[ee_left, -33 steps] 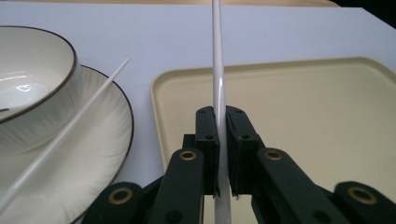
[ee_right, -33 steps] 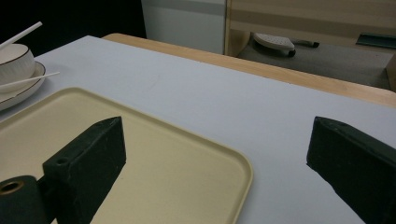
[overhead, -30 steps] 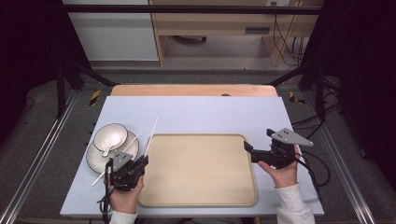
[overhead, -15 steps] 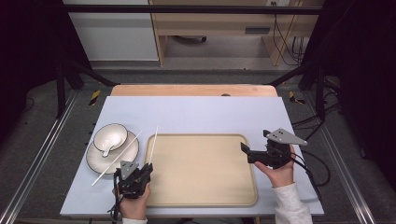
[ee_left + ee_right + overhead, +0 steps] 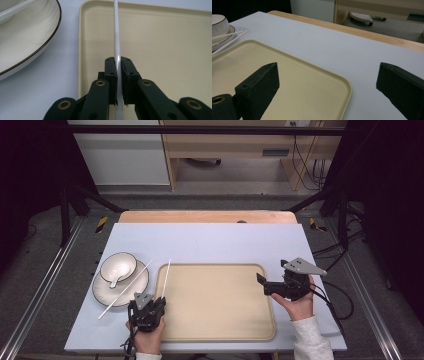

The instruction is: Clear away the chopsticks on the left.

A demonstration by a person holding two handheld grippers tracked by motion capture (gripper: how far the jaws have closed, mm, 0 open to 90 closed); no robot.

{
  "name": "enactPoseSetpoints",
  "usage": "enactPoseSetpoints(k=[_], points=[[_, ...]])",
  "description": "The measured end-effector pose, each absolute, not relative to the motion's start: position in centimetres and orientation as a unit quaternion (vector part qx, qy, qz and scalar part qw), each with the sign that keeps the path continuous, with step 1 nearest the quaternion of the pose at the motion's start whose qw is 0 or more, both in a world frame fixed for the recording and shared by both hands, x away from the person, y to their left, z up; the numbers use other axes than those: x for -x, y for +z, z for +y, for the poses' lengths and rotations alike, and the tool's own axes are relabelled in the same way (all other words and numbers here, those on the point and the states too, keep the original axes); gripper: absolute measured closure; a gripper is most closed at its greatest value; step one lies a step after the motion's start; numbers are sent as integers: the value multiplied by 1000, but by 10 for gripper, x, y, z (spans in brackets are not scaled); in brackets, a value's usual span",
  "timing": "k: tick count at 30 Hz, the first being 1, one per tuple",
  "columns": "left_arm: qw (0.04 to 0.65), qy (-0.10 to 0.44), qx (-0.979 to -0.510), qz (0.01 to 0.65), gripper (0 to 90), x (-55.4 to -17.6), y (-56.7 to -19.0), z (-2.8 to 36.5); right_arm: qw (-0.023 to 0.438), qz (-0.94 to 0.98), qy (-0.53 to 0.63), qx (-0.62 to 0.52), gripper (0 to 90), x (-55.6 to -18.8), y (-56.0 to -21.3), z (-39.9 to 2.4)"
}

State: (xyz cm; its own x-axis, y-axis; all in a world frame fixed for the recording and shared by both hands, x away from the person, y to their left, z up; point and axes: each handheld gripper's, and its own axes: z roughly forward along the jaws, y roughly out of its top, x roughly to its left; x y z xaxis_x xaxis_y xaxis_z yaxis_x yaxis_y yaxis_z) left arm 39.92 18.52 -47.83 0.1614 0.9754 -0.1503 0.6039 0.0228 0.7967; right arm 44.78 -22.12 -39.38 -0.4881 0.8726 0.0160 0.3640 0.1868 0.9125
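A beige tray (image 5: 215,305) lies at the middle of the table. My left gripper (image 5: 156,303) is at the tray's near left corner, shut on a white chopstick (image 5: 166,277) that points away along the tray's left rim. In the left gripper view the chopstick (image 5: 116,35) runs straight up from between the closed jaws (image 5: 119,63). A second chopstick (image 5: 125,289) lies slanted across the plate (image 5: 102,292). My right gripper (image 5: 263,285) hovers over the tray's right edge, open and holding nothing (image 5: 328,75).
The white dark-rimmed plate (image 5: 30,45) left of the tray carries a bowl (image 5: 119,266) with a spoon (image 5: 114,281) in it. The bowl (image 5: 218,23) stands beyond the tray (image 5: 294,72) in the right gripper view. A wooden strip (image 5: 207,217) borders the table's far edge.
My left gripper has shifted right with the chopstick, swinging it from a slant beside the plate to nearly straight along the tray's left rim. The right gripper has barely moved.
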Motion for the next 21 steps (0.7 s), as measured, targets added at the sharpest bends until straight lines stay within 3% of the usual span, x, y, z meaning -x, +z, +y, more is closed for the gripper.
enactPoseSetpoints(k=[21], points=[[350,228,-676,607,840,-405,-479,180,266,722,472,-429,50,-448,-394,-220]])
